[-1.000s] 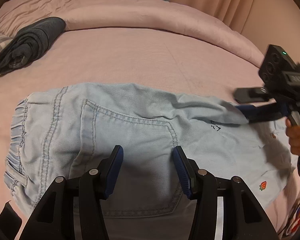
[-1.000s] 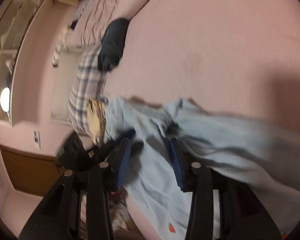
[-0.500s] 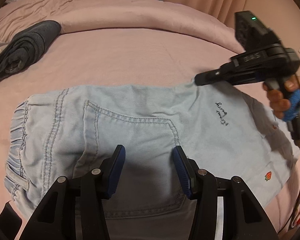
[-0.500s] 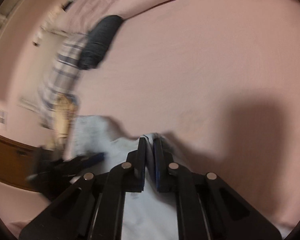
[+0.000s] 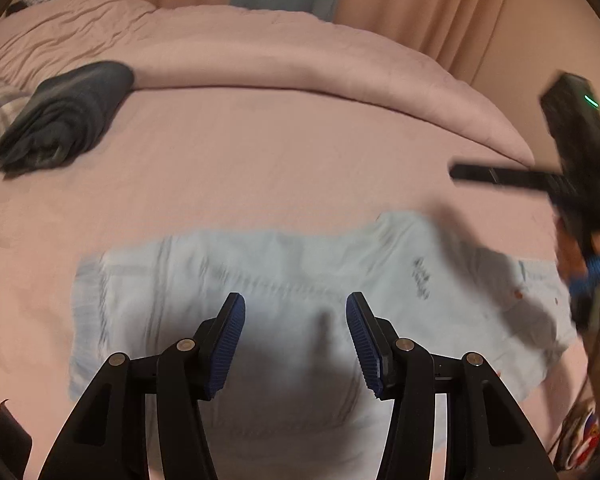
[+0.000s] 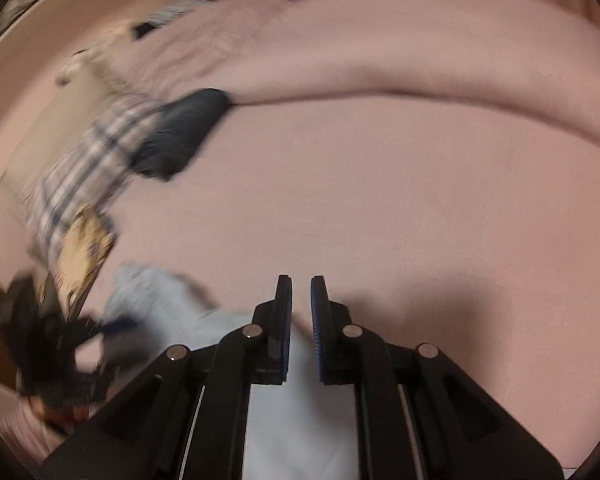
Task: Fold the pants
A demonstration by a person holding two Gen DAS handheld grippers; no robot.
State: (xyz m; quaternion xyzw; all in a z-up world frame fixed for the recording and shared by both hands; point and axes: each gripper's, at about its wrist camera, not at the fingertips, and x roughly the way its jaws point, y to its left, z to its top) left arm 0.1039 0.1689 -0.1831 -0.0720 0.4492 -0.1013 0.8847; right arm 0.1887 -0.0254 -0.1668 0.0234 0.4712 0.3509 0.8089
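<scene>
Pants point(image 5: 300, 280): pale denim, lying flat on the pink bed point(image 5: 280, 168), waistband to the left, blurred in both views. My left gripper point(image 5: 296, 340): above the pants, jaws about half open, nothing between them. My right gripper point(image 6: 301, 328): jaws opening from a narrow gap; they look empty, though blur makes this unsure; pants lie beneath. Dark bundle point(image 5: 64, 120): far left, beside a plaid pillow point(image 6: 84, 168). Duvet point(image 5: 300, 60): heaped along the far edge.
</scene>
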